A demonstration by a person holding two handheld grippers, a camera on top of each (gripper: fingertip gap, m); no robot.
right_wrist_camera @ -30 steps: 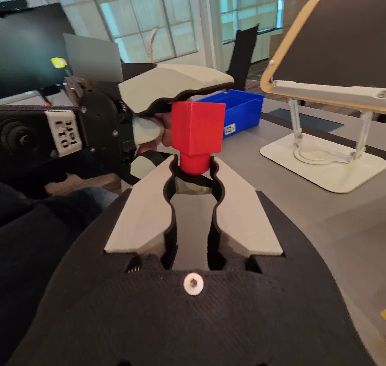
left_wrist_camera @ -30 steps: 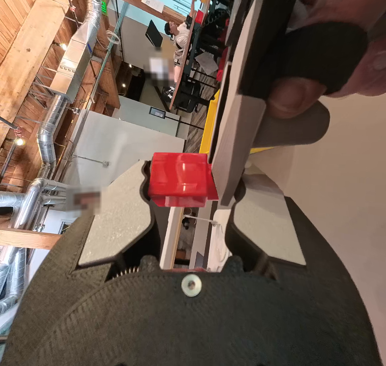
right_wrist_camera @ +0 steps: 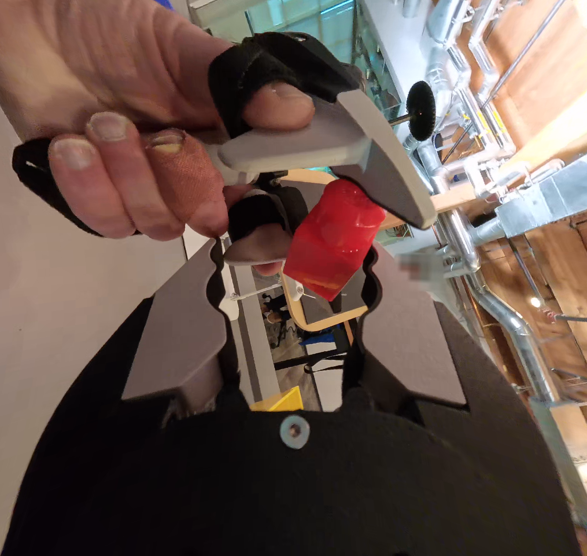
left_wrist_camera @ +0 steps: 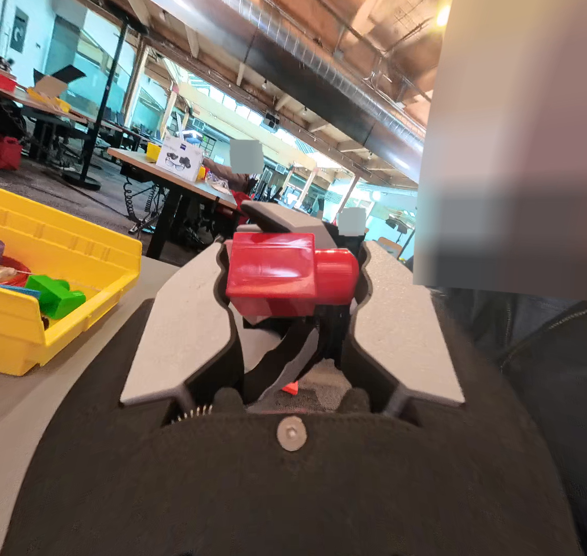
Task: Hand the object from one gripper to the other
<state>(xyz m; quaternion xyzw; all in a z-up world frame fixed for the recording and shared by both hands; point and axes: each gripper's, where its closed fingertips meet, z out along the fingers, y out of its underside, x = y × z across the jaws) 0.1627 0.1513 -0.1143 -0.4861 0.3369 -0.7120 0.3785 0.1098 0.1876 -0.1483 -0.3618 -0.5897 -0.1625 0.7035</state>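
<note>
The left gripper (left_wrist_camera: 290, 274) clamps the red block (left_wrist_camera: 273, 274) end to end, cube against one finger, round stub against the other; the right gripper (right_wrist_camera: 295, 274) stands wide, the block (right_wrist_camera: 330, 245) apparently free between its fingers; the handover looks nearly complete, only withdrawal remaining; contact on the right's far finger is hard to judge; the yellow bin (left_wrist_camera: 95, 255) sits beside.

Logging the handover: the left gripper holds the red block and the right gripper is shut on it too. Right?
Not quite. The right gripper is open: the right wrist view shows a wide gap between one of its fingers and the red block. The left gripper does hold it.
</note>
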